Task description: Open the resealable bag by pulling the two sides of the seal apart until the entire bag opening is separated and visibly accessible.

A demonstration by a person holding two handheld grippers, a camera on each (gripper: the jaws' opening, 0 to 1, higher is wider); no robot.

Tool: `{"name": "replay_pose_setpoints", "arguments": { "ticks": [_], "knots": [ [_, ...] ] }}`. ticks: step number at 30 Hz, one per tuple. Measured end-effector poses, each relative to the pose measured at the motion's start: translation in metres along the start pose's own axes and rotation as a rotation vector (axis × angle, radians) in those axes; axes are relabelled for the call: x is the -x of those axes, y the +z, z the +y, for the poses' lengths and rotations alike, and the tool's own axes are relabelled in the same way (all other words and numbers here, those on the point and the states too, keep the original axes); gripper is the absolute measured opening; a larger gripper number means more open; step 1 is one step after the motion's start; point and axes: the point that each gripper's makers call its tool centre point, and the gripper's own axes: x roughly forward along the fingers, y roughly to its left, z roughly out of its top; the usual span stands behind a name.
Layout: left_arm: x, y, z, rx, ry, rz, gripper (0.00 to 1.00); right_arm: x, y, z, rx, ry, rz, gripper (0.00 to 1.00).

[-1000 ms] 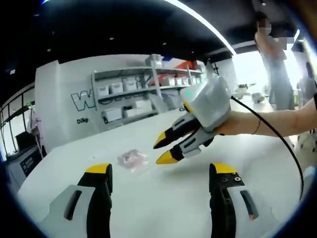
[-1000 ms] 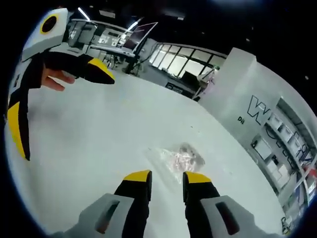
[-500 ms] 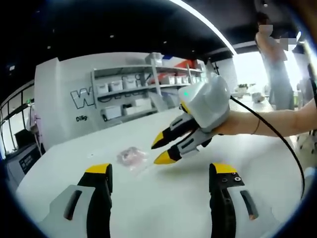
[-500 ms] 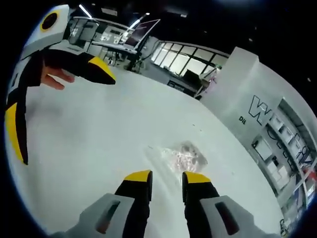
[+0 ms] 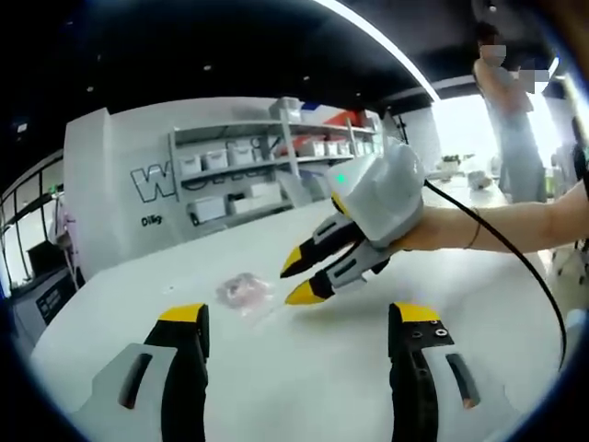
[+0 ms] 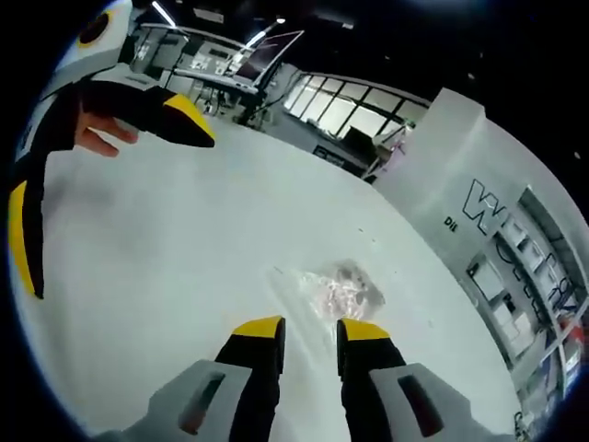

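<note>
The resealable bag [image 5: 247, 294] [image 6: 333, 292] lies flat on the white table [image 5: 304, 368] [image 6: 166, 276], a clear pouch with small pinkish contents, held by neither claw. The left gripper [image 5: 299, 322] [image 6: 101, 175] hangs over the table with its 2 jaws spread wide and nothing between them. The right gripper [image 6: 308, 329] [image 5: 296, 276] points its yellow tips at the bag, just short of its near edge, jaws parted by a narrow gap and touching nothing. A person's hand [image 5: 433, 230] grips it.
</note>
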Motion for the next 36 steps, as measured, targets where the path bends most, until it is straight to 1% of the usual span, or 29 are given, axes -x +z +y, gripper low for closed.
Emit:
{"name": "replay_pose_setpoints", "arguments": {
  "ticks": [8,17,23,36],
  "knots": [
    [0.001,0.000,0.002,-0.001,0.002,0.003,0.79,-0.006,-0.001,-0.001,0.021,-0.002,0.007,0.17],
    [0.003,-0.002,0.000,-0.003,0.001,0.004,0.79,-0.007,-0.002,-0.002,0.022,-0.004,0.010,0.16],
    [0.004,-0.003,0.000,-0.005,0.002,0.007,0.79,-0.009,-0.005,-0.002,0.030,-0.004,0.020,0.14],
    [0.003,-0.004,0.001,-0.011,0.006,0.011,0.78,-0.017,-0.006,0.001,0.053,0.001,0.032,0.11]
  ]
}}
